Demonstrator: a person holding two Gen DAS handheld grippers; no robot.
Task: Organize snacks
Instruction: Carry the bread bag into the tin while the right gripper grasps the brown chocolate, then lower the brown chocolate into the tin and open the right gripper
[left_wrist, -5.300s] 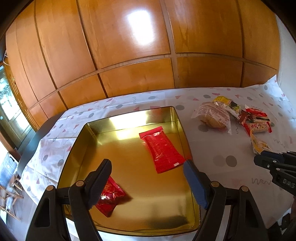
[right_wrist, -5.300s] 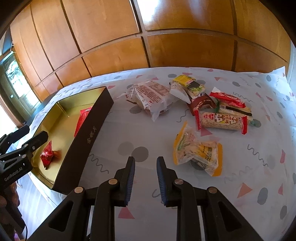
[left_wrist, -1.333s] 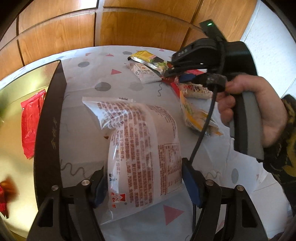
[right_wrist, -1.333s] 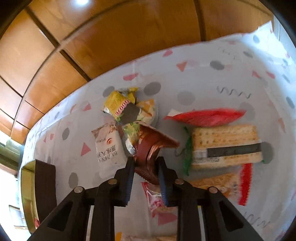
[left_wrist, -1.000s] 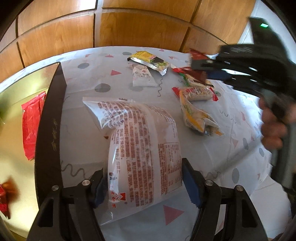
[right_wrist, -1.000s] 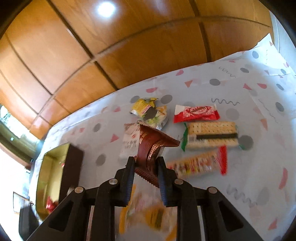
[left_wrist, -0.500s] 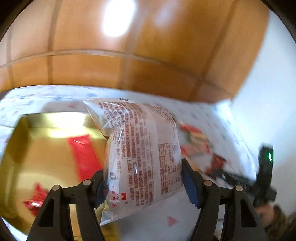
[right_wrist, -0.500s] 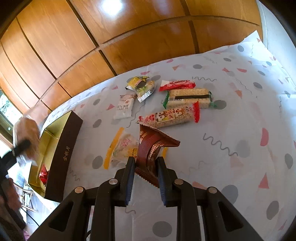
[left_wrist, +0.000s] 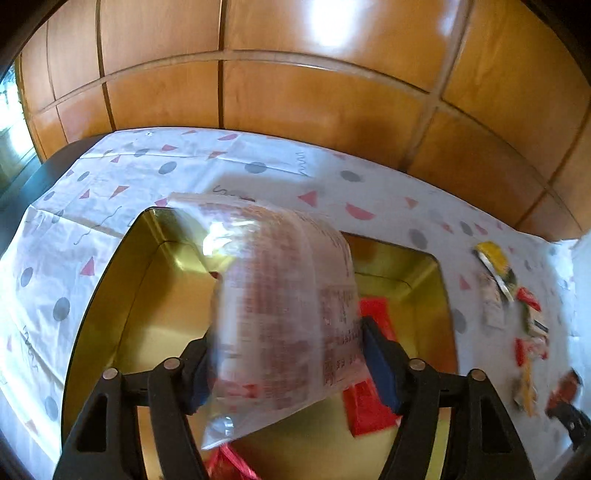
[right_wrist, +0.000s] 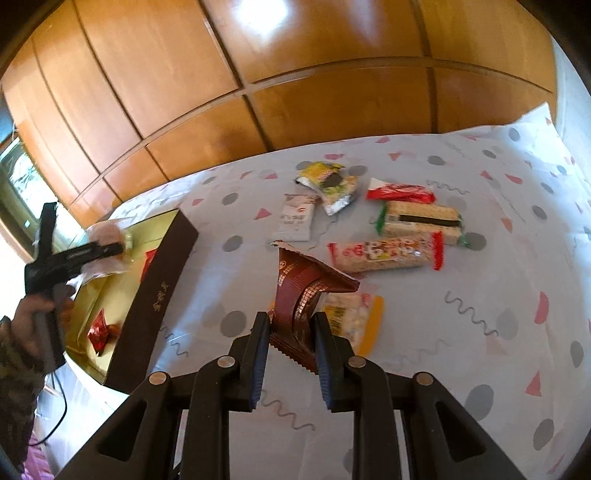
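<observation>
A white tablecloth (right_wrist: 424, 369) printed with grey dots, pink triangles and squiggles covers the table. Behind it stand glossy wooden wall panels (left_wrist: 314, 92). A window (right_wrist: 16, 173) shows at far left.

My right claw (right_wrist: 291, 334) pinches a brown wrapper (right_wrist: 304, 291) above the counter (right_wrist: 480, 332). Loose snacks (right_wrist: 384, 254) lie beyond it. At far left, my left claw (right_wrist: 110, 249) holds a clear bag (right_wrist: 105, 254) over the tin (right_wrist: 155, 295).

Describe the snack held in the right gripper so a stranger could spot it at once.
Start at the patterned white tablecloth, right of the gold tin with dark sides. Above the cloth, the right gripper pinches a glossy brown wrapper with a zigzag edge. It is the only brown packet and the only one lifted there.
</observation>
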